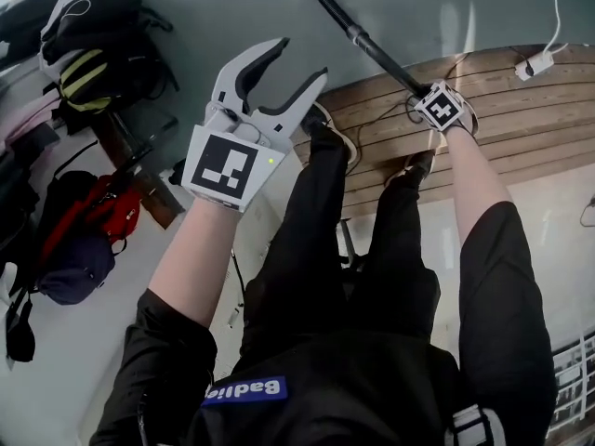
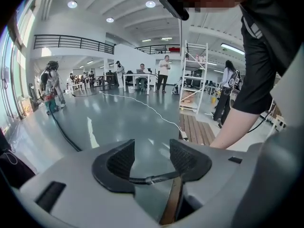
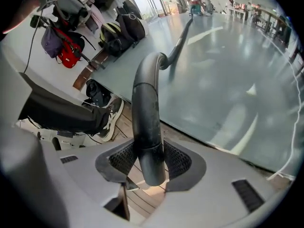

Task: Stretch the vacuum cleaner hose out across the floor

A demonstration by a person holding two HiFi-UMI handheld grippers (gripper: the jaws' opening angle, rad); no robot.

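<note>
The black vacuum hose's rigid end tube [image 3: 147,122] stands between the jaws of my right gripper [image 3: 151,158], which is shut on it. From there the hose [image 3: 183,37] bends and trails far across the grey floor. In the head view the right gripper [image 1: 435,100] sits over the wooden deck, and the tube [image 1: 358,33] slants up and to the left from it. My left gripper [image 1: 299,61] is raised at centre-left, open and empty. Past its open jaws [image 2: 152,156] a stretch of the hose [image 2: 142,179] shows, and more hose [image 2: 61,133] lies along the floor at left.
Backpacks and bags [image 1: 98,54] are heaped along the left wall. A wooden deck [image 1: 502,96] carries a white cable and adapter [image 1: 537,63]. My own legs and shoes [image 1: 325,124] stand at the deck's edge. A shelving rack [image 2: 192,75] and several people stand far across the hall.
</note>
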